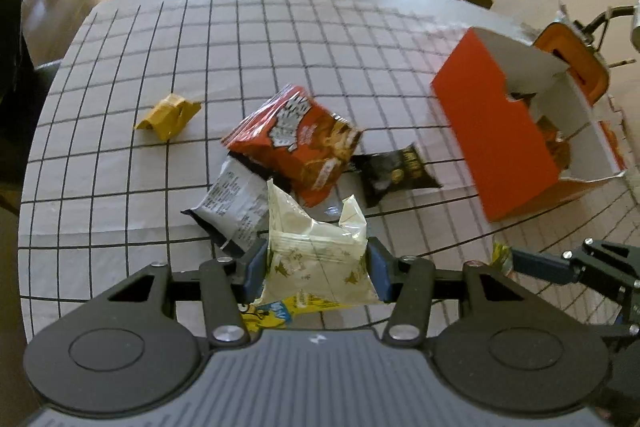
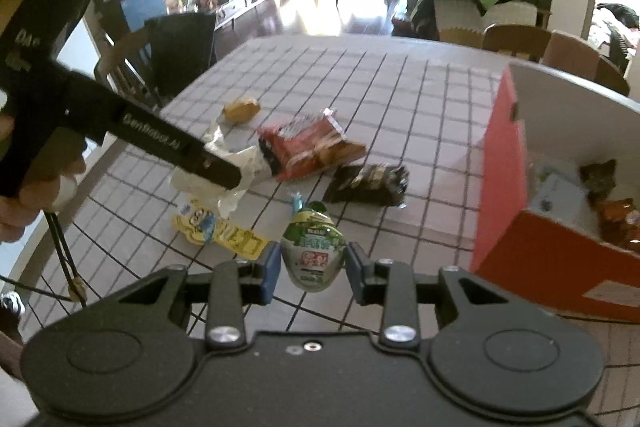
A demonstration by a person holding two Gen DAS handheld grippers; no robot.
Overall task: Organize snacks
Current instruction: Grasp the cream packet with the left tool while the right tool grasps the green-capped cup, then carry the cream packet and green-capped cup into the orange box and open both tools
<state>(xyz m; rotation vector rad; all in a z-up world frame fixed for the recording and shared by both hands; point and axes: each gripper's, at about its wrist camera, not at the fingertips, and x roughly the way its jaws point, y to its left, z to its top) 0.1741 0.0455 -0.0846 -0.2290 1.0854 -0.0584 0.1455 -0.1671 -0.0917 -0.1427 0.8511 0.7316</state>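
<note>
Snack packets lie scattered on the grey tablecloth with a black grid [image 1: 120,131], and two of them are off the cloth in the grippers. The left gripper [image 1: 318,269] is clamped on a crinkled cream-white plastic snack bag [image 1: 316,251], its blue pads pressing the bag from both sides so that the top of the bag stands up between them; in the right wrist view the same bag shows as a pale crumpled shape under the black finger of the left gripper [image 2: 224,179]. The right gripper [image 2: 312,267] is clamped on a small egg-shaped green and white packet [image 2: 314,255], pinched between its blue pads with the twisted top pointing up. On the cloth beyond the left gripper lie a large red-orange crinkled snack bag [image 1: 300,143], partly overlapping a grey and white packet with fine print [image 1: 232,203], a small black packet with gold print [image 1: 396,173] just beside the red bag, and a mustard-yellow crumpled wrapper [image 1: 168,117] well apart to the left. A flat yellow packet with a cartoon figure [image 2: 216,231] lies near the front, below the held white bag. To the right stands an open orange cardboard box with a white inside [image 1: 496,131], with a few brown and orange packets in it [image 2: 616,215]. A hand [image 2: 36,183] grips the left gripper's handle.
</note>
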